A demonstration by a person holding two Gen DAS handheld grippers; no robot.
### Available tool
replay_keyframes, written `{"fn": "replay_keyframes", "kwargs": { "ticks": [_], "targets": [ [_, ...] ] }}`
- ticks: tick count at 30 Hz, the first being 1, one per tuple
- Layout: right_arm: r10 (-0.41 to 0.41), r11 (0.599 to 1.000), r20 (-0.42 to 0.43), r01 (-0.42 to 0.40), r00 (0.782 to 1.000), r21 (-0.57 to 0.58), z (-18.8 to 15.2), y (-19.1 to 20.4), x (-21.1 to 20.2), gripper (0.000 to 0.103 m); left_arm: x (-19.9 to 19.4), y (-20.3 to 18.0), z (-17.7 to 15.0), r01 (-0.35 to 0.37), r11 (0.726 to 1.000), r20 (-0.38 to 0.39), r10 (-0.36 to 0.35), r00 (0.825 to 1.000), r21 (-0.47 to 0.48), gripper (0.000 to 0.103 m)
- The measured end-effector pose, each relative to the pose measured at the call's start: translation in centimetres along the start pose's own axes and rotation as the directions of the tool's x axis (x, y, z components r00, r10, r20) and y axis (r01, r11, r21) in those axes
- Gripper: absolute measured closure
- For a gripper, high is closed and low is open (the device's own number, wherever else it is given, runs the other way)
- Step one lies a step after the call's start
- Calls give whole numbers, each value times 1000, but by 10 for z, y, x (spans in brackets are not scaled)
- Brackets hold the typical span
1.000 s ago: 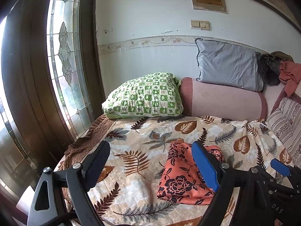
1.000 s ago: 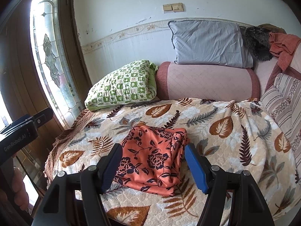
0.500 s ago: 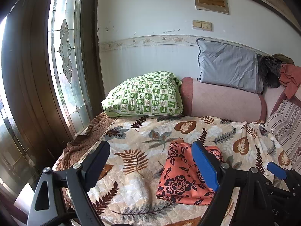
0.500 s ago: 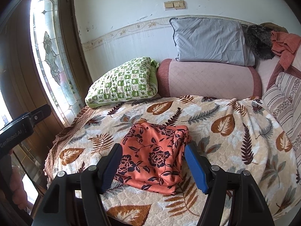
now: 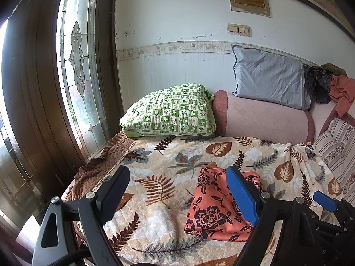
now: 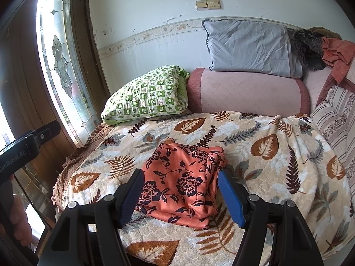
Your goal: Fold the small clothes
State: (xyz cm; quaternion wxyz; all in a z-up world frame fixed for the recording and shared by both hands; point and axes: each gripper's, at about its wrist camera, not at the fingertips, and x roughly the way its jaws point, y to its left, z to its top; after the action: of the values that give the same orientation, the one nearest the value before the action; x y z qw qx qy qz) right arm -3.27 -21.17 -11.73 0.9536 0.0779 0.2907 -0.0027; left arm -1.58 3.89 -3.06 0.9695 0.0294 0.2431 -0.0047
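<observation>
A small orange garment with dark flowers (image 6: 184,181) lies folded into a rough rectangle on the leaf-patterned blanket (image 6: 266,155). It also shows in the left wrist view (image 5: 213,208). My right gripper (image 6: 180,196) is open and empty, held just in front of and above the garment's near edge. My left gripper (image 5: 177,195) is open and empty, to the garment's left and nearer than it. The tip of the right gripper shows at the lower right of the left wrist view (image 5: 324,201).
A green checked pillow (image 6: 146,95) lies at the back left. A pink bolster (image 6: 246,90) carries a grey pillow (image 6: 250,44). A striped cushion (image 6: 335,119) is at the right. A glass door (image 5: 75,66) stands left of the bed.
Both grippers have drawn back and risen slightly from the garment. The garment lies still. Both stay open.
</observation>
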Motion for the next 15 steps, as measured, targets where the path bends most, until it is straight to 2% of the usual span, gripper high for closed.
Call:
{"fn": "replay_keyframes", "kwargs": {
  "ticks": [15],
  "targets": [
    [8,1000,-3,-8,1000,-22,2,3,4,31,3,0,-2,7,1000,-2,-7,1000,-6,14]
  ]
}}
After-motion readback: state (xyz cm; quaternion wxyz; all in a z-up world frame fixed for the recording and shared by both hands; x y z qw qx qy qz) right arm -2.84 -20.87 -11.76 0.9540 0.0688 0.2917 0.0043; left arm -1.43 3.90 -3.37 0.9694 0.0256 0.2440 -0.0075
